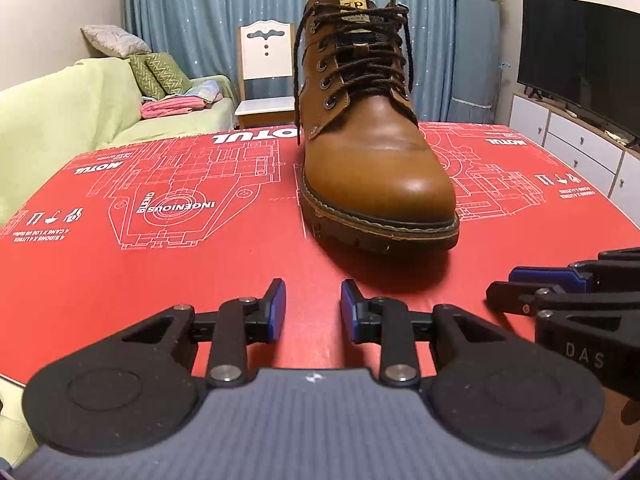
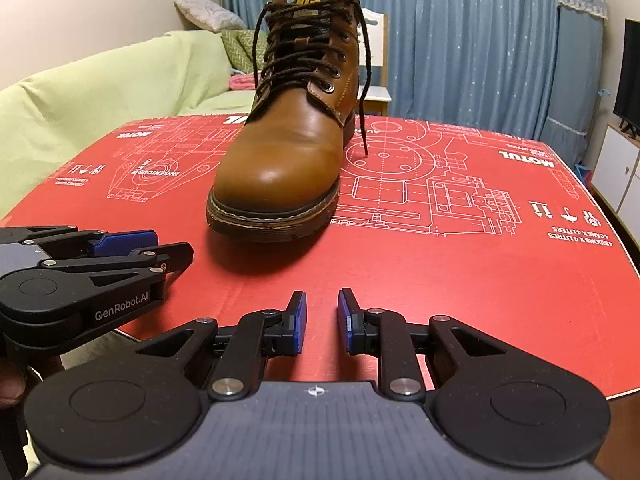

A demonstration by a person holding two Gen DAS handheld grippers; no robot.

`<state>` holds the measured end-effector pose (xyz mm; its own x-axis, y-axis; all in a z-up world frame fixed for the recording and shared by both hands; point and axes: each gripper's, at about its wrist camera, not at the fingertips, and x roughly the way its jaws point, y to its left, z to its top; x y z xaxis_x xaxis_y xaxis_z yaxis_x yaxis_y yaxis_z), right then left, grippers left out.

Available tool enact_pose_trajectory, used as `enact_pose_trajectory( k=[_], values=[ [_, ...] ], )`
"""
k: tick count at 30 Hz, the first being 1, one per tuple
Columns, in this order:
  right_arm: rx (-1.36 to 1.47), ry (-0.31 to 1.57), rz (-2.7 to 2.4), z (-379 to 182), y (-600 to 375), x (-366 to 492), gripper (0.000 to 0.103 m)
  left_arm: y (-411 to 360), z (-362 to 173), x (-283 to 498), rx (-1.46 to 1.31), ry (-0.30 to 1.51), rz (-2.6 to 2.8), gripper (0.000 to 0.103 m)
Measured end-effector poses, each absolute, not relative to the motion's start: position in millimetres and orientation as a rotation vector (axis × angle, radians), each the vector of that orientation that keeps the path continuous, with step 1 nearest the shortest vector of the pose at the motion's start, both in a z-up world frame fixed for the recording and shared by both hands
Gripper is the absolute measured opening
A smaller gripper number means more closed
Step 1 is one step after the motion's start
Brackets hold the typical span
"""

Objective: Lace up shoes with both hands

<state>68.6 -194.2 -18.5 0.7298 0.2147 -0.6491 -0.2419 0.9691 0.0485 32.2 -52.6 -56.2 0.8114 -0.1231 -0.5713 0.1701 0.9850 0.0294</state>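
Note:
A brown leather boot [image 1: 372, 152] [image 2: 288, 148] stands upright on a red printed cardboard sheet [image 1: 180, 216] [image 2: 460, 248], toe toward me. Dark brown laces [image 1: 360, 60] [image 2: 300, 52] cross through its eyelets. One loose lace end [image 1: 298, 92] hangs down the boot's left side; the other loose end [image 2: 365, 112] hangs on its right, tip touching the cardboard. My left gripper [image 1: 313, 308] [image 2: 140, 248] is open, low over the cardboard, short of the toe. My right gripper [image 2: 322, 320] [image 1: 520, 284] is open too, beside it, nothing between its fingers.
A green-covered sofa [image 1: 60, 116] with cushions and folded cloths sits at the left. A white chair [image 1: 266, 76] stands behind the cardboard before blue curtains [image 1: 208, 12]. A television [image 1: 580, 60] on a white cabinet is at the right.

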Motion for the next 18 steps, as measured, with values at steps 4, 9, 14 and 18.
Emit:
enact_pose_trajectory(
  k=[4, 9, 14, 18],
  values=[
    [-0.038, 0.71, 0.253, -18.6, -194.1, 68.8, 0.023, -53.4, -56.7, 30.7, 0.077, 0.602, -0.142, 0.027],
    [-0.037, 0.708, 0.251, -19.0, -194.1, 68.7, 0.023, -52.1, -56.6, 30.5, 0.072, 0.602, -0.139, 0.027],
    [-0.038, 0.707, 0.253, -19.3, -192.2, 68.9, 0.023, -53.1, -57.1, 29.9, 0.076, 0.599, -0.136, 0.027],
    [-0.039, 0.706, 0.252, -19.5, -191.6, 68.9, 0.023, -54.2, -57.0, 29.8, 0.076, 0.598, -0.134, 0.027]
  ],
)
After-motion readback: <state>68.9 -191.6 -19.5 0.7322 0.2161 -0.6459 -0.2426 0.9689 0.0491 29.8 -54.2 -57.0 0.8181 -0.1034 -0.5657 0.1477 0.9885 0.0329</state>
